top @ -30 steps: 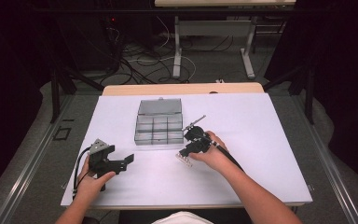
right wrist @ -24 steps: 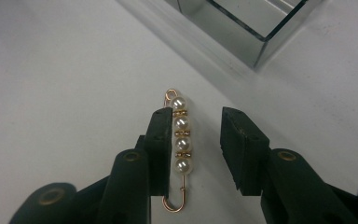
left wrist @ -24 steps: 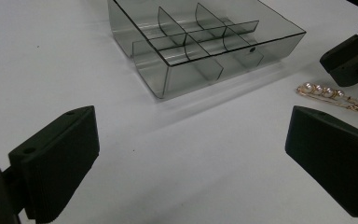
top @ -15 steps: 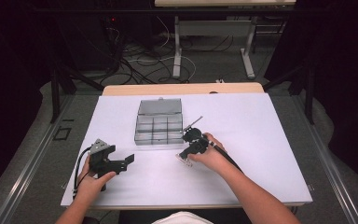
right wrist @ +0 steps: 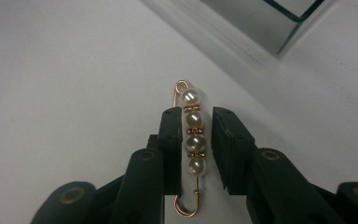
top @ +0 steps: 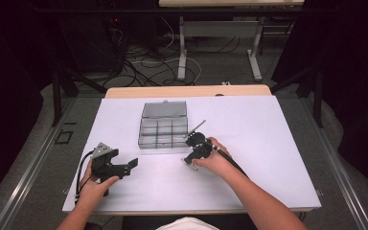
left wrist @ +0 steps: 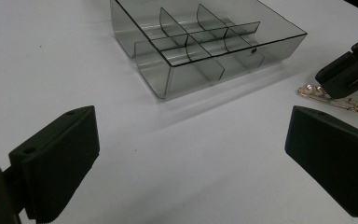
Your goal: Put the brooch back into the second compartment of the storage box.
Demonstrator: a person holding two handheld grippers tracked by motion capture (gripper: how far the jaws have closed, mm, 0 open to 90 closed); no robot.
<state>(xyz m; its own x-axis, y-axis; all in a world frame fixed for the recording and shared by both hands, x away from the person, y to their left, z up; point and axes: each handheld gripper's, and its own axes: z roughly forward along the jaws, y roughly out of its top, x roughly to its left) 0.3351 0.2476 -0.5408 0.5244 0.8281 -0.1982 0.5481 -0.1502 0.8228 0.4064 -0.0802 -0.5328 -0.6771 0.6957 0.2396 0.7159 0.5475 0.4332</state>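
At the left of the worktop [top: 278, 143], the left hand-held gripper [top: 133, 163] rests low with its jaws wide apart and nothing between them. In the middle stands the clear box [top: 163, 130], its compartments empty as far as I can see. Just right of it, near its front corner, the right hand-held gripper [right wrist: 193, 140] has just been closing around the pin [right wrist: 192, 144], which lies flat on the worktop. The left pad seems to touch the pearls; a thin gap remains at the right. I judge the pin light, small, with slippery round pearls and thin wire that may bend, so gripping across the pearl row is best.
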